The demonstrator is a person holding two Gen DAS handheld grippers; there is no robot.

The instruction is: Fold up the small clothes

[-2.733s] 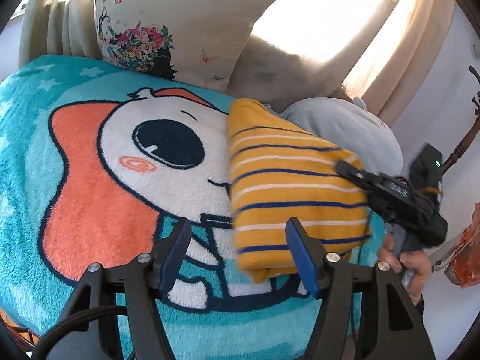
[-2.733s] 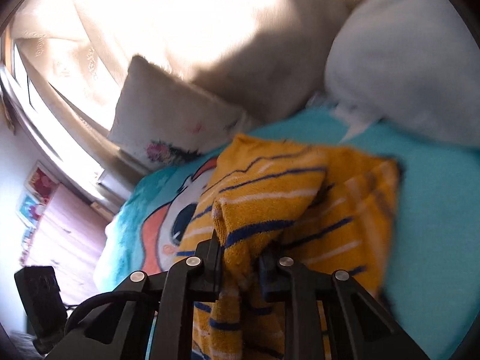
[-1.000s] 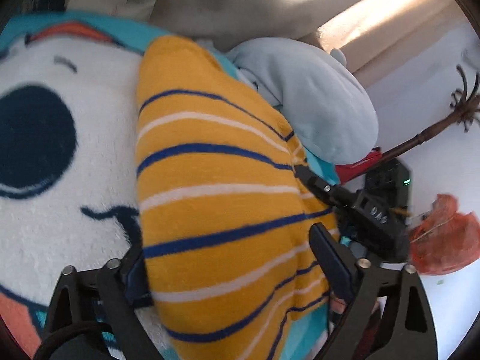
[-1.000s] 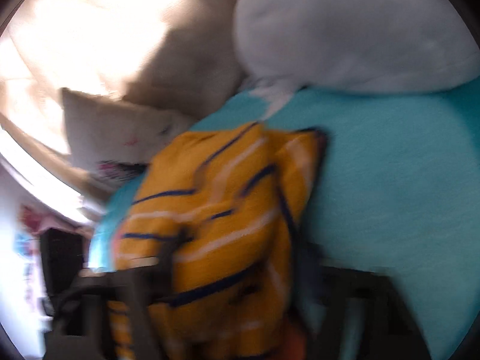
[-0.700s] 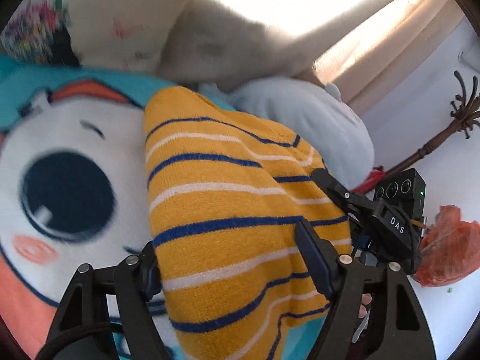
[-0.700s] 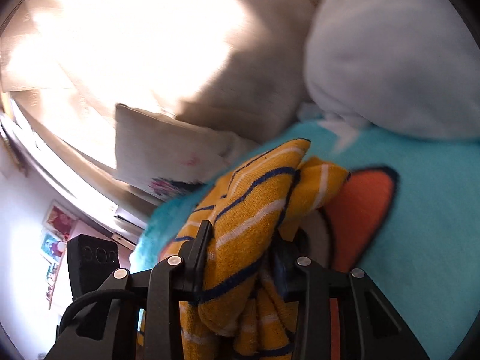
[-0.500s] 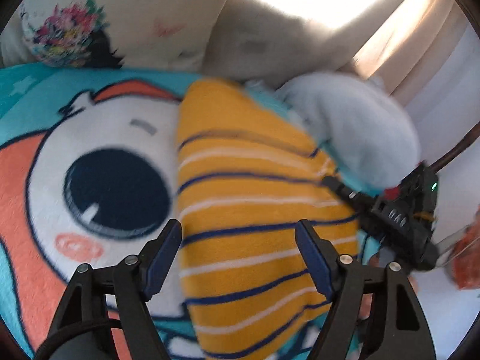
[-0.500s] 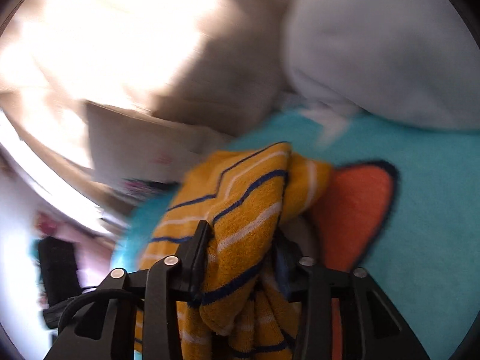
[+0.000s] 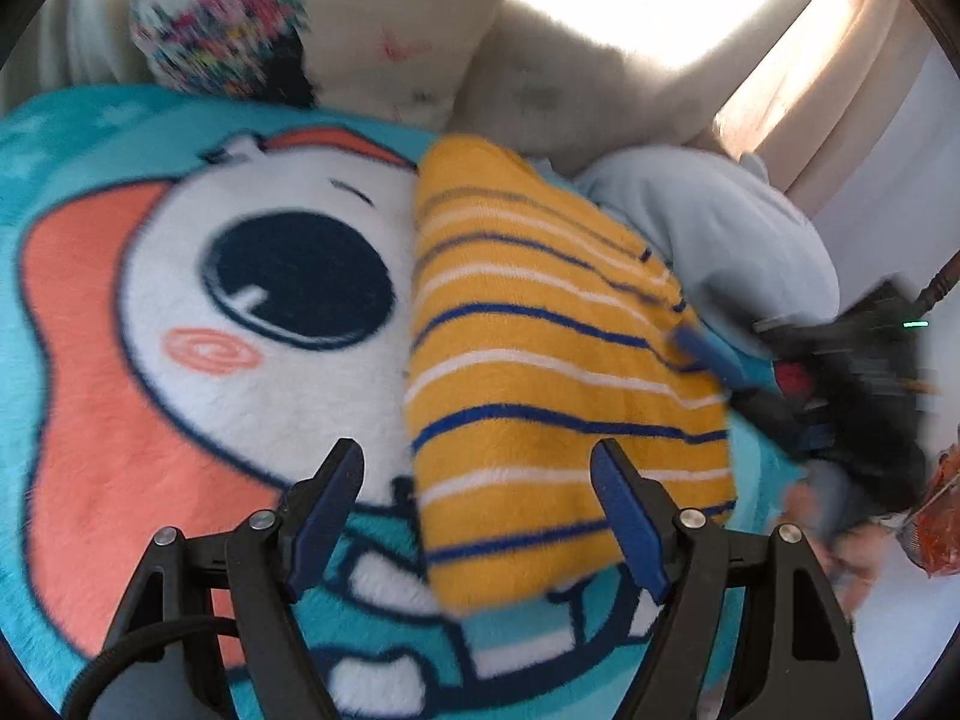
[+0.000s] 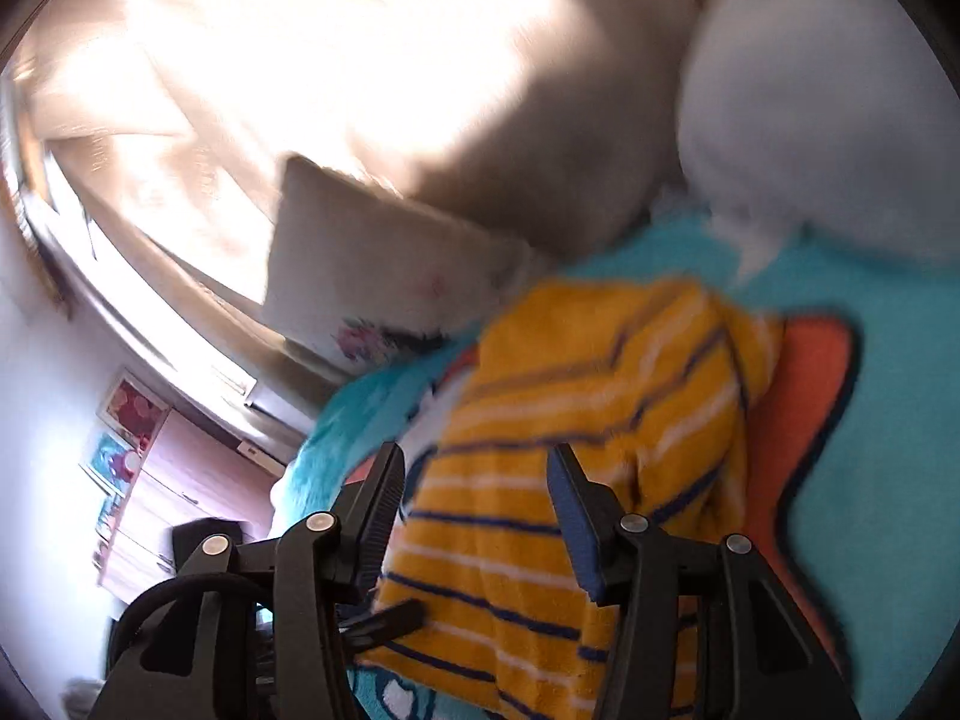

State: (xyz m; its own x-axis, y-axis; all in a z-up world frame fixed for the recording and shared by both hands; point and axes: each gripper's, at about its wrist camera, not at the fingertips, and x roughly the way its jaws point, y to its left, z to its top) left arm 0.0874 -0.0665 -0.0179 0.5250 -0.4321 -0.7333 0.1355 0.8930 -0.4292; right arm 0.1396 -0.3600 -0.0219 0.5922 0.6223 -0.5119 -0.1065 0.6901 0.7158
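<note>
Between left tool's (image 9: 474,516) blades, garment (image 9: 552,360).

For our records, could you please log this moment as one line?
striped garment folded on blanket | left gripper open | right gripper open

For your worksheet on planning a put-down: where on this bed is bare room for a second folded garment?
Free: the blanket left of the striped garment, across the cartoon's eye and orange patch. Crowded: right of it, by the grey cushion and right tongs; behind, the printed pillow.
</note>
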